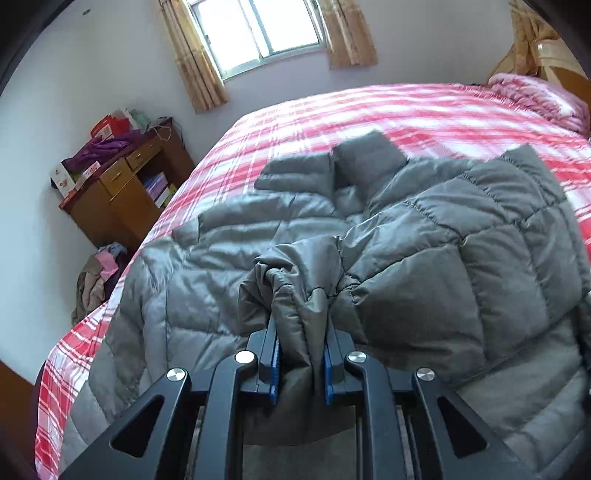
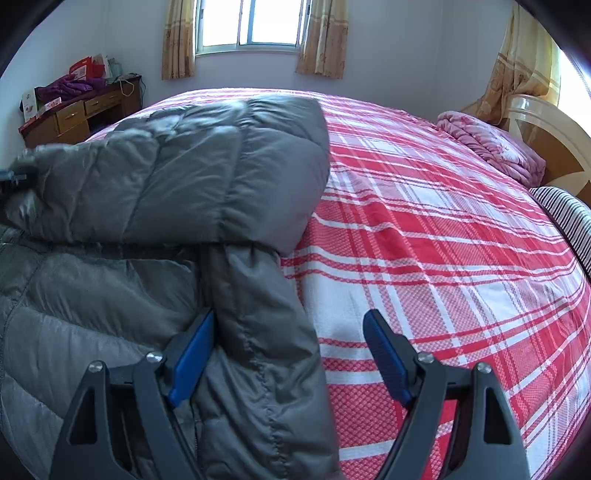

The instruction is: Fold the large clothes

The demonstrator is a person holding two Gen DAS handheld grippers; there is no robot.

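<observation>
A large grey quilted down jacket lies spread on the red and white plaid bed. My left gripper is shut on a bunched fold of the jacket and holds it up over the garment. In the right wrist view the jacket covers the left half of the bed, with one part folded over. My right gripper is open, and the jacket's right edge lies between its blue pads. The left gripper shows blurred at the far left edge.
A wooden desk with clutter stands left of the bed, with a clothes pile on the floor. A pink blanket, striped pillow and headboard are at the right. A curtained window is behind.
</observation>
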